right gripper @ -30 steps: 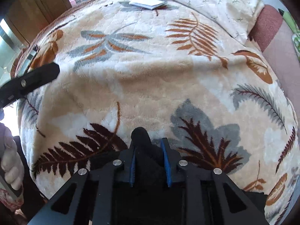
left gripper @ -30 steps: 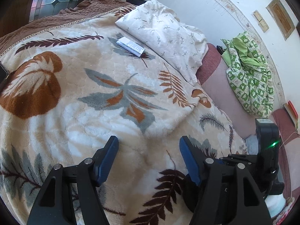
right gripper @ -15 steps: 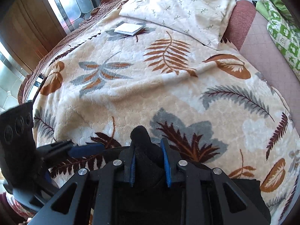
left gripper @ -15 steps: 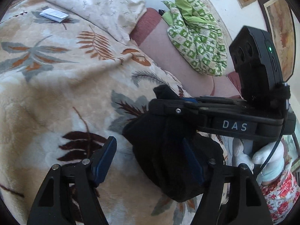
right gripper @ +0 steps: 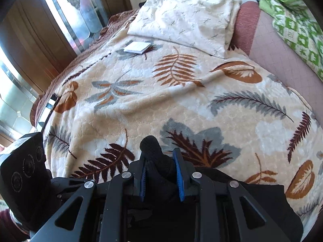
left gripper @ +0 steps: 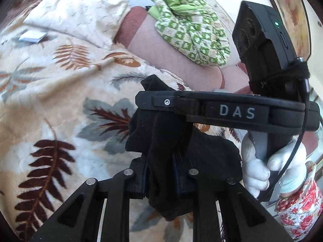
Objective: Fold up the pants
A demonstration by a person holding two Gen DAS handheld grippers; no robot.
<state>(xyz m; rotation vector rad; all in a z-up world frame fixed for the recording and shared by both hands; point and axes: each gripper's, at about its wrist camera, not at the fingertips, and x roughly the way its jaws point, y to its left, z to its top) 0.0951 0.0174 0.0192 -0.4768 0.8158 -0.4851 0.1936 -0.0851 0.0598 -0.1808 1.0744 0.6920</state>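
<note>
Closing left tongs (left gripper: pixel 159 173) on the black pants (left gripper: pixel 161 141), fabric already between the pads; right tongs (right gripper: pixel 161 173) clamping another bunch just beside. Hanging bunched above the leaf-patterned blanket (right gripper: pixel 181 100) on the bed. Probably waistband, hard telling. Best spreading both grips apart, pulling the cloth taut before laying flat.

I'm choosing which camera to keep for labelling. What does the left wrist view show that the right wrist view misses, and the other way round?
Left only: the right tool seen from the side, the gloved hand gripping it, a floral sleeve.
Right only: the window, and the left tool's camera box at the lower left.
Both: black pants between each view's own fingers, the leaf blanket, pillow, white booklet, green cloth.
</note>
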